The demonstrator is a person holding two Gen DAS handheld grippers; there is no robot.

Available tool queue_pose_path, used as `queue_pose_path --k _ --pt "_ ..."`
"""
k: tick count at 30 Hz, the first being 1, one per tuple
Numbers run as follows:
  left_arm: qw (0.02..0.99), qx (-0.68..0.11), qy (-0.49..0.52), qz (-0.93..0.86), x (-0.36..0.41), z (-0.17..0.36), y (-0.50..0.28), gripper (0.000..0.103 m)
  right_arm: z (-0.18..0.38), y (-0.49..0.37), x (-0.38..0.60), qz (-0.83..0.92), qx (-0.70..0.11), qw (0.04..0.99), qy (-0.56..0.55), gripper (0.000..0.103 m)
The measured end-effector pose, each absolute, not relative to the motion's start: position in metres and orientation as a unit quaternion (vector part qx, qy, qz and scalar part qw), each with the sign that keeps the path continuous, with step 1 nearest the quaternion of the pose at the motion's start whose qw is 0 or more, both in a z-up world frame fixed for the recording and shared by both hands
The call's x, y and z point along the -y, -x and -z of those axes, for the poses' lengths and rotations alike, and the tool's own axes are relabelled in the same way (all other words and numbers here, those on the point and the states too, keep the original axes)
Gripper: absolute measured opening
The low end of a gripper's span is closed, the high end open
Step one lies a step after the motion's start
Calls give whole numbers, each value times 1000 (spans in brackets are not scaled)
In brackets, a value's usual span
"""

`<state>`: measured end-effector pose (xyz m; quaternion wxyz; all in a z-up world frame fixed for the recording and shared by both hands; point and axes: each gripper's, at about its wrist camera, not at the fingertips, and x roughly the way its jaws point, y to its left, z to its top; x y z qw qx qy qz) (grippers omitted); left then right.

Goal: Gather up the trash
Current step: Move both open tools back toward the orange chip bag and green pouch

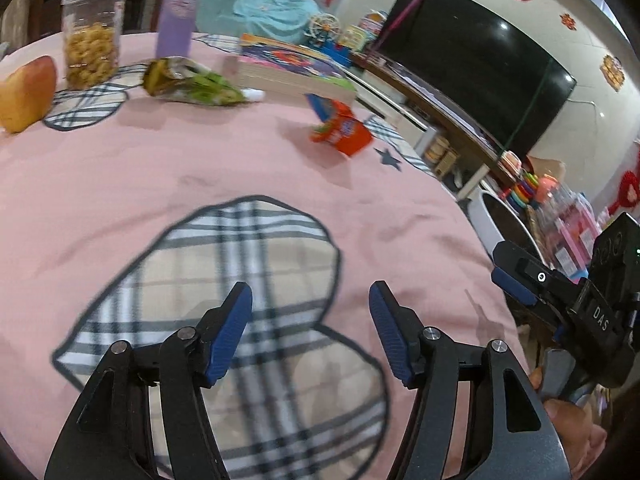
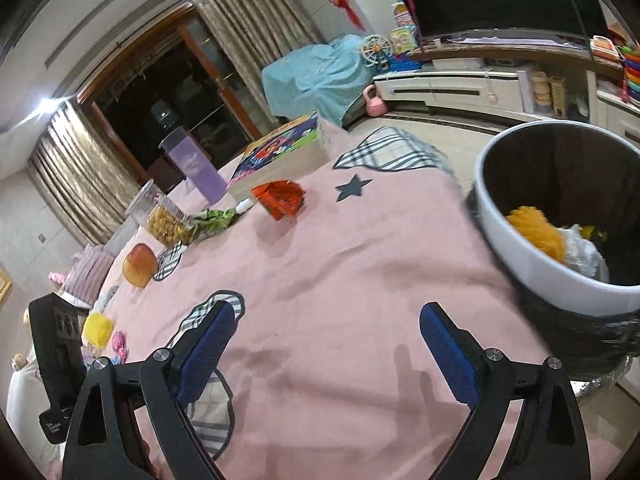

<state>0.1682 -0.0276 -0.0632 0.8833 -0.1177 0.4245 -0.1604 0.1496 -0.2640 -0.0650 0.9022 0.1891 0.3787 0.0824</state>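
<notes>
- The left gripper (image 1: 310,304) hangs over the pink tablecloth (image 1: 160,168) with its jaws spread and nothing between them; I judge it is free because it is looking for the next piece of trash.
- The right gripper (image 2: 328,330) is the same, jaws spread wide and empty, above the cloth near the table edge; it points toward the far items, so both tools seem ready to reach.
- The bin (image 2: 516,248) stands just beside the table edge, below the cloth level; this place makes sense, since a thing taken from the table can be dropped in with a short move; inside it lie already an orange lump (image 2: 536,232) and white crumpled paper (image 2: 584,256).
- The trash that remains, in my judgement, is the opened orange carton (image 1: 340,130) and the green snack wrapper (image 1: 192,84); both lie on the cloth well apart from the grippers, near the thick book (image 1: 292,70).
- The jar of snacks (image 1: 92,36), the apple (image 1: 26,92) and the purple bottle (image 1: 176,12) stand at the far side; they look like things to keep, not trash.
</notes>
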Motion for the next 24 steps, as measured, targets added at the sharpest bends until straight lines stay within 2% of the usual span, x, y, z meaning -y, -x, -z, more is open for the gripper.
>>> queue_pose_path --k 24 --pt "892 -427 108 103 -33 67 -227 71 79 -205 220 -114 -411 892 -148 95"
